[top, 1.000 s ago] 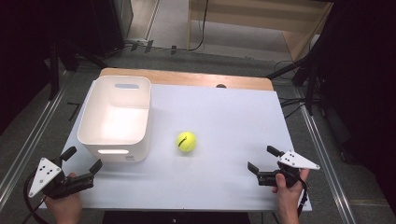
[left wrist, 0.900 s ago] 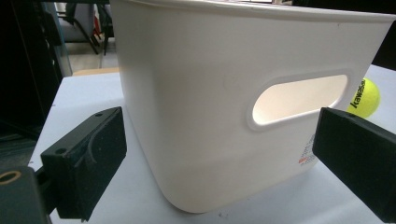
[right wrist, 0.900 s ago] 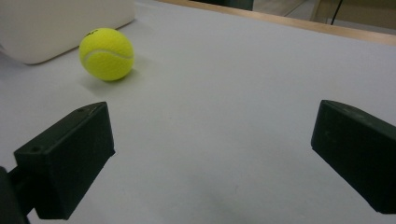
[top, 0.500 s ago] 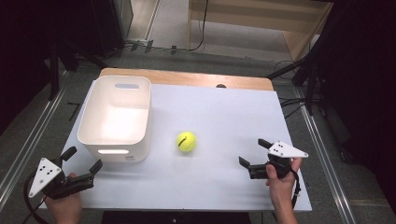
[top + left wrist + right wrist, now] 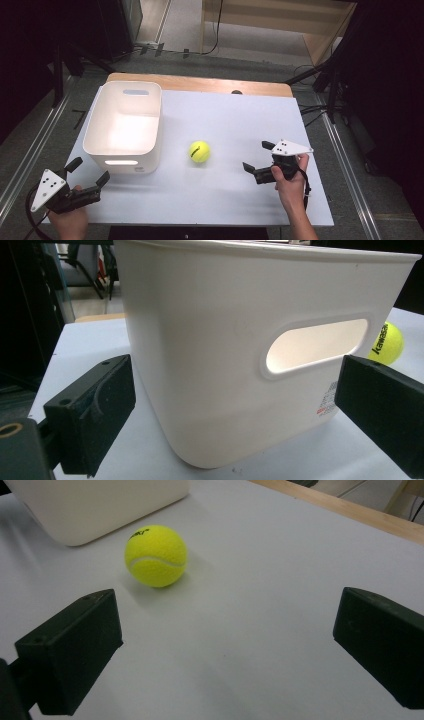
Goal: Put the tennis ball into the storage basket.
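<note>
Tennis ball [image 5: 199, 151] on surface [image 5: 235, 125] beside white bin [image 5: 125, 127]; right tongs [image 5: 259, 161] near ball, left tongs [image 5: 89, 172] by bin (both pairs apart, empty).

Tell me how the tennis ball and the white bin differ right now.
The tennis ball is round and bright yellow; the white bin is boxy with rounded corners. The ball is far smaller than the bin. The ball is a closed solid shape with dark lettering, while the bin is open-topped with a handle slot in its near wall. The ball lies ahead of the open right gripper; the bin faces the open left gripper. Both rest on the table, untouched.
</note>
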Motion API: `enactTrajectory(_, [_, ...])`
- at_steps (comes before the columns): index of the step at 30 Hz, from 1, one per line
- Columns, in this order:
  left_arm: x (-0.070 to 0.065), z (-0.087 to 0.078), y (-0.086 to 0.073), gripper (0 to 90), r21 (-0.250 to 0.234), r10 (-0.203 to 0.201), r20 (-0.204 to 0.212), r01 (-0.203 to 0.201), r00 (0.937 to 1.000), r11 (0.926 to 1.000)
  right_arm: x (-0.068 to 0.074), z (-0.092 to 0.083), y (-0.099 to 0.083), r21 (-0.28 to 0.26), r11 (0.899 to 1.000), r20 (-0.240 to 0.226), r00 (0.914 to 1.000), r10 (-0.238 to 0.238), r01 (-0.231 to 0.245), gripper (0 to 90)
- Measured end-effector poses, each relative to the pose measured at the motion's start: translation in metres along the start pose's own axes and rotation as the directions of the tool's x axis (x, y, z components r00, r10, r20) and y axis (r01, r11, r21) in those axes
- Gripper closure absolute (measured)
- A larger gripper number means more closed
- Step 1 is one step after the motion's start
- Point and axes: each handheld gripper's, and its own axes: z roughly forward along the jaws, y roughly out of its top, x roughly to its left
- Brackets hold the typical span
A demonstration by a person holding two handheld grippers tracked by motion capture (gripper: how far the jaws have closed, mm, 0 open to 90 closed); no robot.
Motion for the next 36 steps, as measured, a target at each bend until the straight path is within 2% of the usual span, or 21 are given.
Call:
enactTrajectory(15, [0.000,0.000,0.000,2.9,0.001,0.000,0.002,0.000,1.0000,1.0000,0.010,0.031,0.022,0.064,0.997,-0.056,0.9976,-0.042,0.045,0.0])
enactTrajectory(22, [0.000,0.000,0.000,2.9,0.001,0.000,0.003,0.000,1.0000,1.0000,0.013,0.040,0.029,0.079,0.995,-0.055,0.9967,-0.061,0.065,0.0])
enactTrajectory(26, [0.000,0.000,0.000,2.8,0.001,-0.001,0.004,0.001,1.0000,1.0000,0.014,0.045,0.032,0.088,0.994,-0.055,0.9962,-0.067,0.072,0.0])
enactTrajectory(30, [-0.001,0.000,0.000,2.8,0.004,0.003,0.007,-0.003,1.0000,1.0000,0.016,0.050,0.034,0.101,0.993,-0.071,0.9958,-0.057,0.064,0.0])
enactTrajectory(36, [0.000,0.000,0.000,2.8,0.001,0.002,0.007,-0.002,1.0000,1.0000,0.018,0.059,0.038,0.116,0.990,-0.091,0.9935,-0.068,0.078,0.0])
